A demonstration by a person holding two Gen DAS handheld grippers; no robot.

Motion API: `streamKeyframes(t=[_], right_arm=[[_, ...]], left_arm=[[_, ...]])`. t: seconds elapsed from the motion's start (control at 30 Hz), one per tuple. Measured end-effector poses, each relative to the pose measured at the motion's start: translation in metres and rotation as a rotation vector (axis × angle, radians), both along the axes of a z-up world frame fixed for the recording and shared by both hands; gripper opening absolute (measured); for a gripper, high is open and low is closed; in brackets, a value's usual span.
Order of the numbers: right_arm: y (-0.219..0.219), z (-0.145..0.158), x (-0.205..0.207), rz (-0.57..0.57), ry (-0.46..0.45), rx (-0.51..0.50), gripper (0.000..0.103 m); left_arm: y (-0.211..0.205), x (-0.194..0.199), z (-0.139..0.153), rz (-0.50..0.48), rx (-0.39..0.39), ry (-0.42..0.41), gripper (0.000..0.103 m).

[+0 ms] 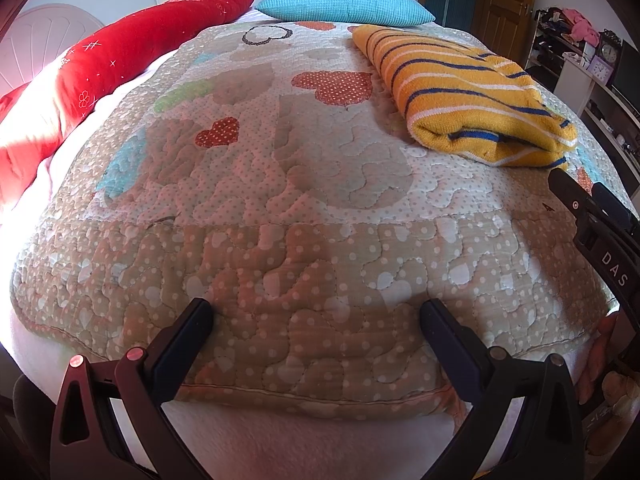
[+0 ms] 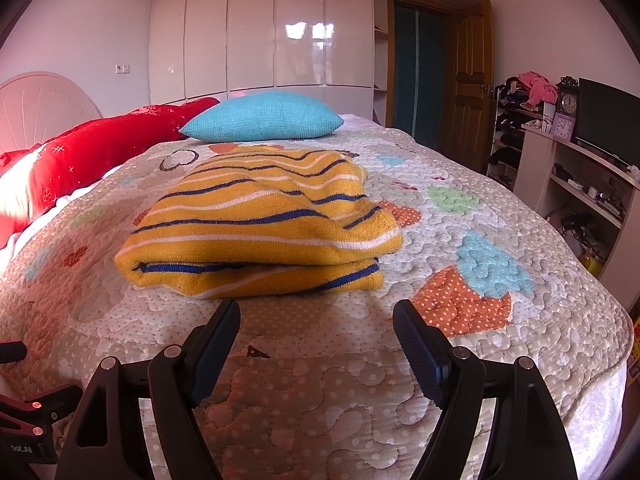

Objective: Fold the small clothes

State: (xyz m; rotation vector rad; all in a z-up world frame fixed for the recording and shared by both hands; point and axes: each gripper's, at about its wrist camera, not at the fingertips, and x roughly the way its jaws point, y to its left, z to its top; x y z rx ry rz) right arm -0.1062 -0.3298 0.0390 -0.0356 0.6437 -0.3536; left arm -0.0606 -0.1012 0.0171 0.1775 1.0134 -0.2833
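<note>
A folded yellow garment with blue and white stripes (image 2: 260,224) lies on the quilted bedspread (image 2: 320,380), just beyond my right gripper (image 2: 316,320), which is open and empty. In the left wrist view the same garment (image 1: 468,96) lies at the upper right. My left gripper (image 1: 316,316) is open and empty over the near edge of the bedspread (image 1: 280,208), away from the garment. The right gripper's body (image 1: 600,232) shows at the right edge of the left wrist view.
A red pillow (image 1: 100,80) and a blue pillow (image 1: 344,2) lie at the head of the bed. A white wardrobe (image 2: 260,32) and a wooden door (image 2: 468,92) stand behind. Shelves (image 2: 580,184) with clocks and clutter stand on the right.
</note>
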Motion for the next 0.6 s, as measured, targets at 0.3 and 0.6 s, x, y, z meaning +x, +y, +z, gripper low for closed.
streamKeyframes(t=[0.3,0.6], right_arm=[[0.000,0.000,-0.002,-0.011,0.007,0.015,0.084],[0.014,0.011,-0.001,0.035,0.042,0.070,0.087]], left_arm=[[0.001,0.001,0.001,0.006,-0.008,0.005,0.103],[0.004,0.003,0.010,-0.014,-0.051,-0.011,0.103]])
